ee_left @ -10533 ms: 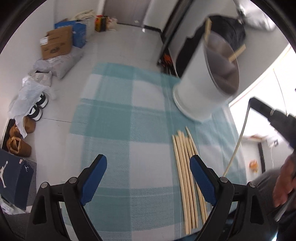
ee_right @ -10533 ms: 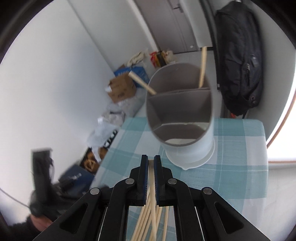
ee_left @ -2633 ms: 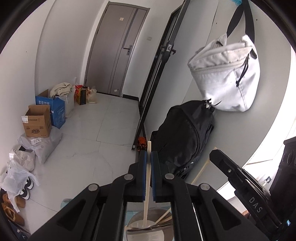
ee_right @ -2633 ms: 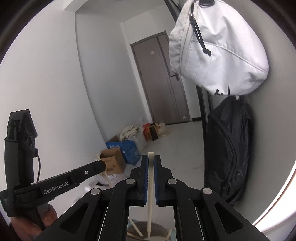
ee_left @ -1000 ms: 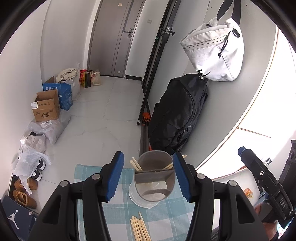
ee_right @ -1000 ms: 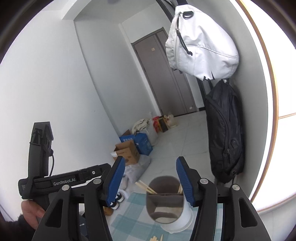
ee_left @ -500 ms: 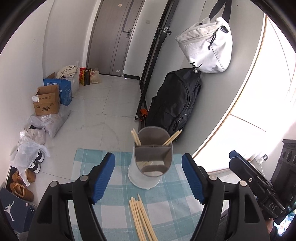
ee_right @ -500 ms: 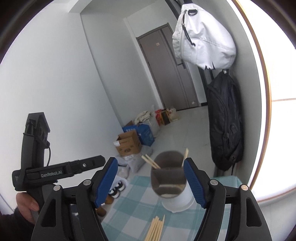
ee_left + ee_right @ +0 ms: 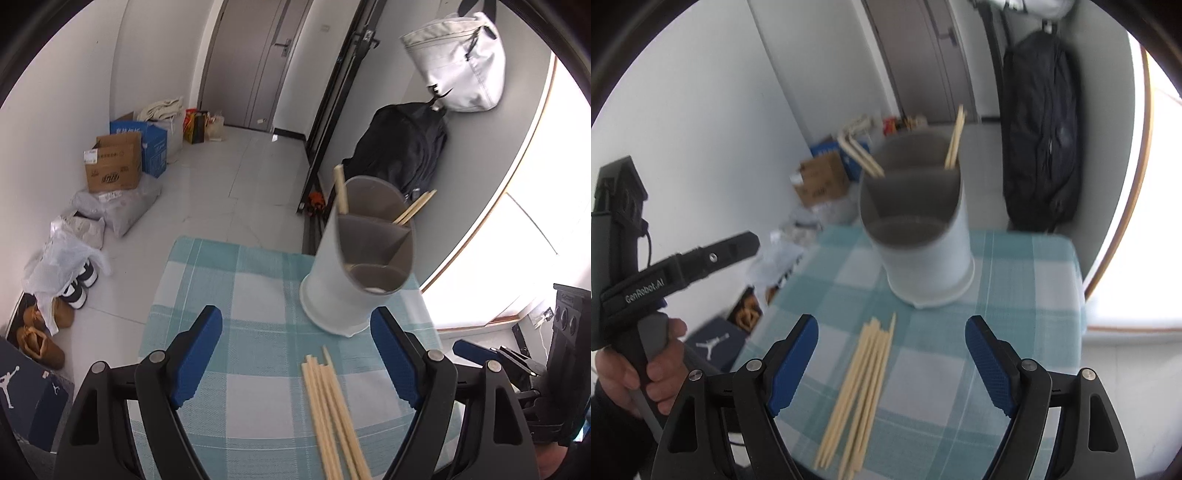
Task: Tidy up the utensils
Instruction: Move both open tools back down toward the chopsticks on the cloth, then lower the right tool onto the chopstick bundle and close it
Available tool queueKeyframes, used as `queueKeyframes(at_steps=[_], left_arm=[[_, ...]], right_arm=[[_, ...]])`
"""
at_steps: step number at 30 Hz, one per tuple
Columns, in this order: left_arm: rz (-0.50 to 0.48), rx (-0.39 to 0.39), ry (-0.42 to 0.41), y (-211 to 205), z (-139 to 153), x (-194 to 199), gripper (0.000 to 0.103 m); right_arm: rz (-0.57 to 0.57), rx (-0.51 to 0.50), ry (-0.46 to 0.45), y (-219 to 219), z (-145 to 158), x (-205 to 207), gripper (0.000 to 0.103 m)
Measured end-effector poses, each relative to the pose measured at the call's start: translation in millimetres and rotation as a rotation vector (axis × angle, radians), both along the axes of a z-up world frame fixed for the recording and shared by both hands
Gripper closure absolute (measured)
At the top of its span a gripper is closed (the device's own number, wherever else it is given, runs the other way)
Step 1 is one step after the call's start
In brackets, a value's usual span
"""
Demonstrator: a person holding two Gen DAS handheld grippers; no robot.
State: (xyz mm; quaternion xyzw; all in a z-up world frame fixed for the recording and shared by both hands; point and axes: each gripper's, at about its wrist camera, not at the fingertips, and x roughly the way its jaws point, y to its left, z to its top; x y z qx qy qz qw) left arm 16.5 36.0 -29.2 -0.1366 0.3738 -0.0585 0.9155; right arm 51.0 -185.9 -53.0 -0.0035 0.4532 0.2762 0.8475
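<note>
On the checked cloth (image 9: 258, 295): left gripper (image 9: 295, 354) jaws are opening, nothing between them | loose chopsticks (image 9: 332, 410) lie flat in a bunch just in front of the white holder (image 9: 343, 288) | holder stands upright with sticks inside | right gripper (image 9: 891, 356) jaws are opening above the chopsticks, not touching them

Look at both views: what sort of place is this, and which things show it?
Probably a home entryway or hallway. A grey door stands at the far end, shoes and cardboard boxes line the wall, and a black backpack hangs by the window. A small table with a checked cloth holds the work.
</note>
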Motion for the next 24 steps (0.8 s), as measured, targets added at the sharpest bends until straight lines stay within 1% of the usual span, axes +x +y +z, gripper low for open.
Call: queueKeyframes(at_steps=[2,3,4,5,7,9,10,11,12,14,17,18,20,22,23,24], left_arm=[[0.018,-0.008,0.019,9,-10,3,0.024],[0.026,-0.02,0.033,13,-15,5,0.024],[0.032,-0.03,0.05,16,-18,5,0.024],[0.039,-0.043,0.071,19,-22,8,0.024],[0.046,-0.061,0.097,24,-28,12,0.024],[0.051,-0.076,0.104,28,-28,15,0.024],[0.049,-0.081,0.102,28,-28,15,0.024],[0.053,-0.077,0.101,30,-28,16,0.024],[0.062,-0.073,0.102,31,-28,16,0.024],[0.075,-0.084,0.107,36,-30,16,0.024],[0.088,-0.123,0.139,44,-35,16,0.024],[0.093,-0.141,0.146,47,-36,16,0.024],[0.106,-0.15,0.155,53,-38,19,0.024],[0.117,-0.154,0.161,57,-39,19,0.024],[0.125,-0.161,0.165,59,-40,20,0.024],[0.131,-0.166,0.171,61,-41,20,0.024]], right_arm=[[0.018,-0.011,0.071,7,-15,8,0.022],[0.021,-0.027,0.088,10,-21,11,0.025],[0.021,-0.06,0.098,16,-26,16,0.028],[0.023,-0.089,0.104,21,-31,21,0.035],[0.029,-0.127,0.123,30,-41,29,0.038],[0.036,-0.148,0.15,39,-52,38,0.048],[0.04,-0.159,0.171,44,-59,44,0.05],[0.036,-0.168,0.184,46,-64,47,0.056],[0.028,-0.176,0.198,49,-70,53,0.065],[0.01,-0.197,0.226,55,-80,62,0.071],[-0.011,-0.187,0.269,62,-88,70,0.075],[-0.017,-0.19,0.276,65,-89,72,0.075],[-0.033,-0.233,0.274,73,-93,74,0.075],[-0.023,-0.282,0.238,81,-94,73,0.076],[-0.02,-0.318,0.224,84,-94,69,0.079],[-0.024,-0.351,0.21,86,-94,67,0.085]])
